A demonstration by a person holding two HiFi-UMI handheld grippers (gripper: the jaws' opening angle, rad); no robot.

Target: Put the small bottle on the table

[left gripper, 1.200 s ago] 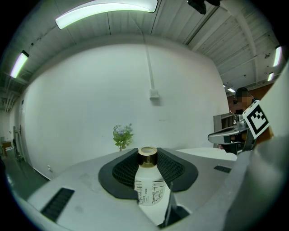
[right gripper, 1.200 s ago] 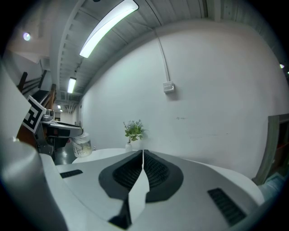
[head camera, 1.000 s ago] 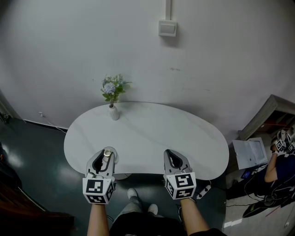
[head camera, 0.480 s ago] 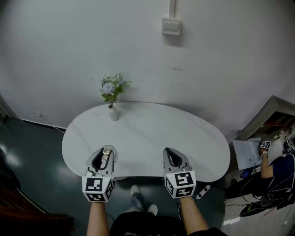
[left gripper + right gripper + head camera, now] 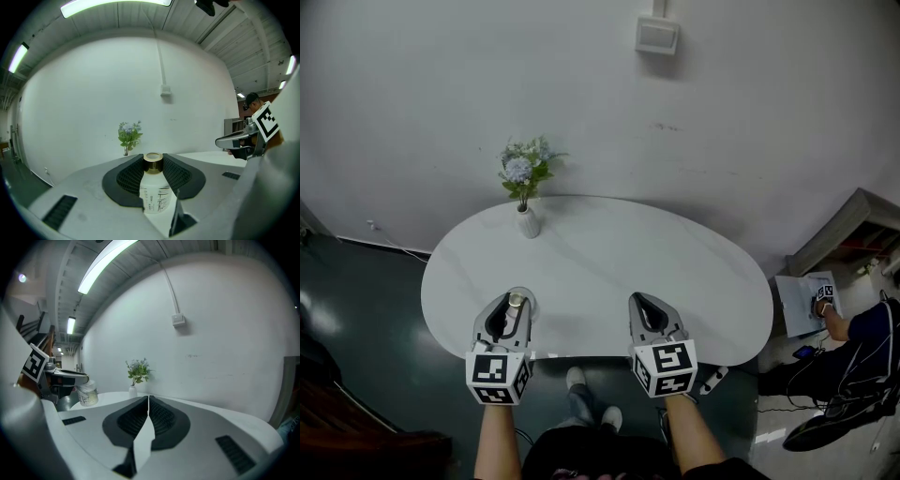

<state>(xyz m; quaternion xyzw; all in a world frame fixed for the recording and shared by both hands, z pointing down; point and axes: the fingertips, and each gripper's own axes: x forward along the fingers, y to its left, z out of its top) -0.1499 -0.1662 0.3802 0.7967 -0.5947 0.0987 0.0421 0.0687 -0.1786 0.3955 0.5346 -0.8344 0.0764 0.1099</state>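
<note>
A small white bottle [image 5: 153, 193] with a gold cap and a printed label stands upright between the jaws of my left gripper [image 5: 513, 306], which is shut on its neck. In the head view the small bottle [image 5: 516, 303] hangs over the near left edge of the white oval table [image 5: 609, 262]. From the right gripper view the small bottle [image 5: 87, 394] shows at the left, held above the tabletop. My right gripper [image 5: 649, 310] is over the near middle edge, its jaws pressed together with nothing between them.
A small white vase of blue flowers [image 5: 525, 187] stands at the table's far left, close to the white wall. A switch box [image 5: 657, 36] hangs on the wall. A person [image 5: 853, 333] crouches on the floor at the right beside a grey cabinet [image 5: 848, 234].
The view has shifted a little forward over the table. Both grippers keep their places at the near edge, the left still holding the bottle. The person at the right has moved lower.
</note>
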